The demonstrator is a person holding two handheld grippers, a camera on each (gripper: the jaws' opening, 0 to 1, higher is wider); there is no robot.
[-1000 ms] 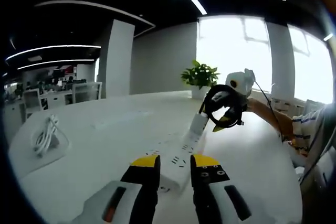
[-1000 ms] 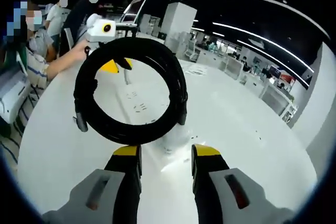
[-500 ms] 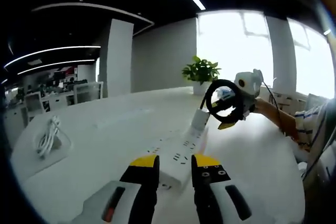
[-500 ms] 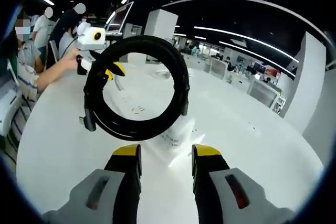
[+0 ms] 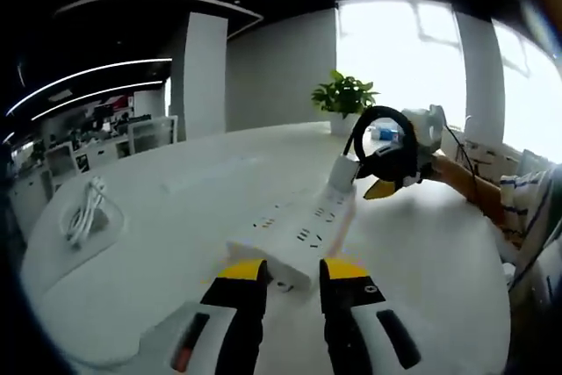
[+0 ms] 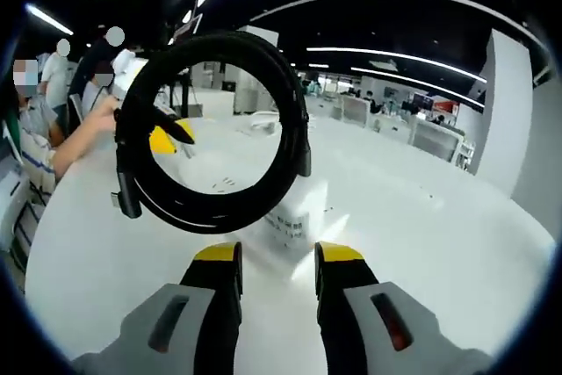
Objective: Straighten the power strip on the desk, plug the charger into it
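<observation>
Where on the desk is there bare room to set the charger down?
Bare desk lies right of the power strip, toward the striped sleeve, and again left of it, up to the white cable bundle. The strip's far end is crowded: the right gripper, the black cord coil and a white charger block meet there.

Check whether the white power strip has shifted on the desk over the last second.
Cannot tell. In the left gripper view the long white power strip sits nearer the yellow-tipped fingers, but the potted green plant has shifted too, so the camera moved.
</observation>
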